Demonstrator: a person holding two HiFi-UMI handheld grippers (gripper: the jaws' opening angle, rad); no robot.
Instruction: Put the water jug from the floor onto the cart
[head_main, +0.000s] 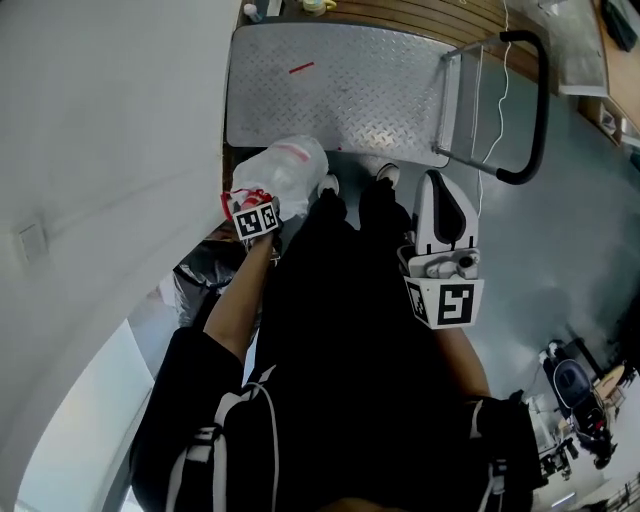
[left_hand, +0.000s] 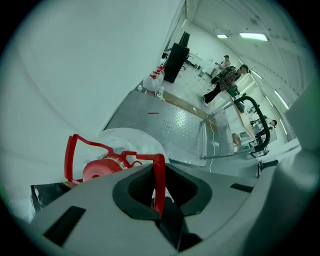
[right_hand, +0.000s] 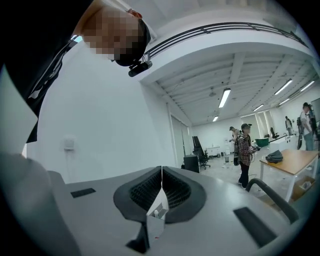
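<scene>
Hanging by its red handle (left_hand: 159, 187), clamped in the fingers (left_hand: 131, 188) of the left gripper (left_hand: 153, 170), the water jug (head_main: 285, 168) was held just beside the cart (head_main: 340, 90); the fingers (right_hand: 148, 191) of the right gripper (right_hand: 161, 175) were pressed together, empty.

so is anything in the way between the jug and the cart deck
Nothing visible. The water jug, held by its red handle in the left hand-held gripper, is right at the near edge of the cart deck, and it is bare there; only a small red mark lies farther back.
</scene>
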